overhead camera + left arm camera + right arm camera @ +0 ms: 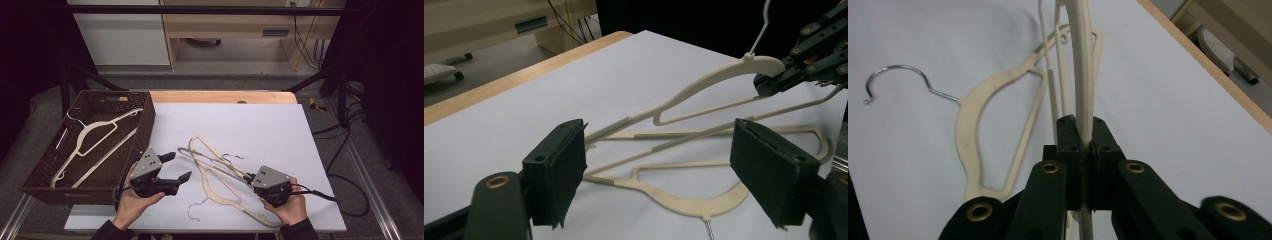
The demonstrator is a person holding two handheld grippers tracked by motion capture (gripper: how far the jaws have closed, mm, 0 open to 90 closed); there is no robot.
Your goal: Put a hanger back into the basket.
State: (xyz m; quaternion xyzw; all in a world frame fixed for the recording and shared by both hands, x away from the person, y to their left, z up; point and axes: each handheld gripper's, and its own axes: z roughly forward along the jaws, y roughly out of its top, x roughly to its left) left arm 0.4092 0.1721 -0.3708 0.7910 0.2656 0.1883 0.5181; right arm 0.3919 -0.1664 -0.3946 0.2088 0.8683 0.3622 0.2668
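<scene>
The right gripper [248,177] sits at about 5 o'clock on the white tabletop [270,130], held in the person's right hand [290,205]. Its jaws are clamped tight on the thin edge of a cream hanger [220,162], which in the right gripper view [1083,60] runs straight up from between the jaws toward 12 o'clock. In the left gripper view the same lifted hanger [704,82] slants above the tabletop, its shoulder pinched by the right gripper [774,82] at 2 o'clock, with its wire hook rising above it.

The left gripper [177,167] is at about 7 o'clock, in the left hand [132,202], just beside the near right corner of the basket [147,125]. Its jaws stand wide apart with nothing between them; in its own view the two black pads [556,170] frame the hangers from a distance without touching them.

A second hanger [225,192] lies flat on the tabletop under and beside the lifted one, its metal hook [192,210] pointing toward 6 o'clock; in the right gripper view it [993,95] lies at 10 o'clock.

The dark wicker basket is at 9 o'clock, at the tabletop's left edge, with another hanger [90,135] lying inside it.
</scene>
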